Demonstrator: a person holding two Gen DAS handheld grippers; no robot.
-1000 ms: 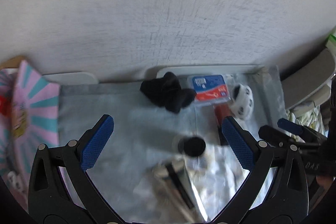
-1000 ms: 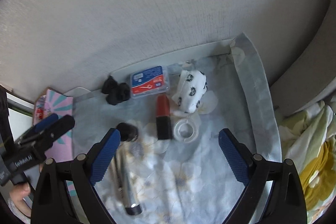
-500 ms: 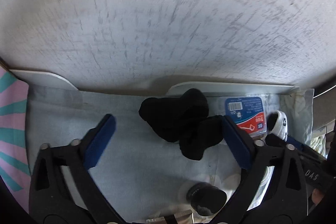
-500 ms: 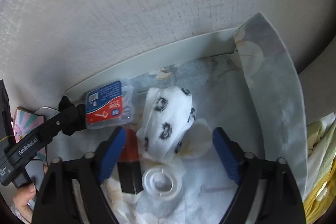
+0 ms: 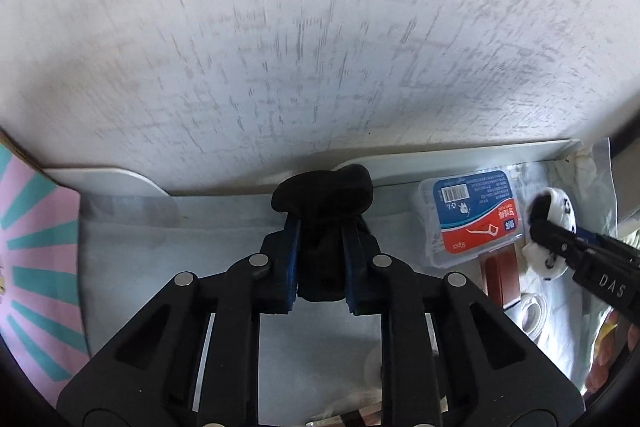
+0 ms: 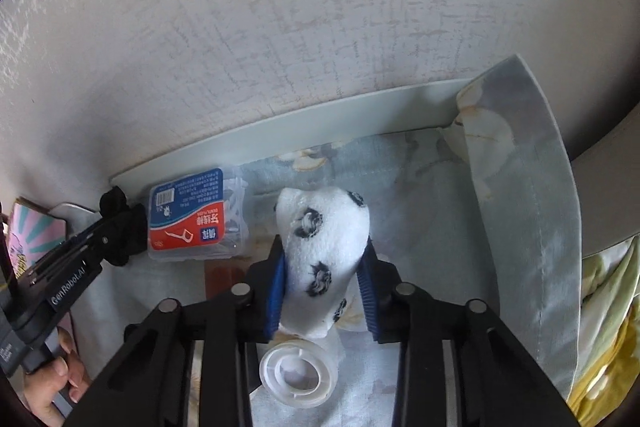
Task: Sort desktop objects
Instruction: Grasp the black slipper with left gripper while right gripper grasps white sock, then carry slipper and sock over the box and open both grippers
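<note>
My left gripper is shut on a black rolled sock near the wall at the back of the floral cloth. My right gripper is shut on a white sock with black spots, which also shows in the left wrist view. A blue and red floss-pick box lies between the two socks; it also shows in the right wrist view. The left gripper on the black sock shows at the left of the right wrist view.
A clear tape roll lies just below the white sock. A red lipstick lies below the floss box. A pink and teal striped book is at the left. A white ledge and wall bound the back. Yellow-green bedding is at the right.
Both grippers moved forward and closed: the left on the black sock, the right on the white spotted sock. Both were open half a second ago.
</note>
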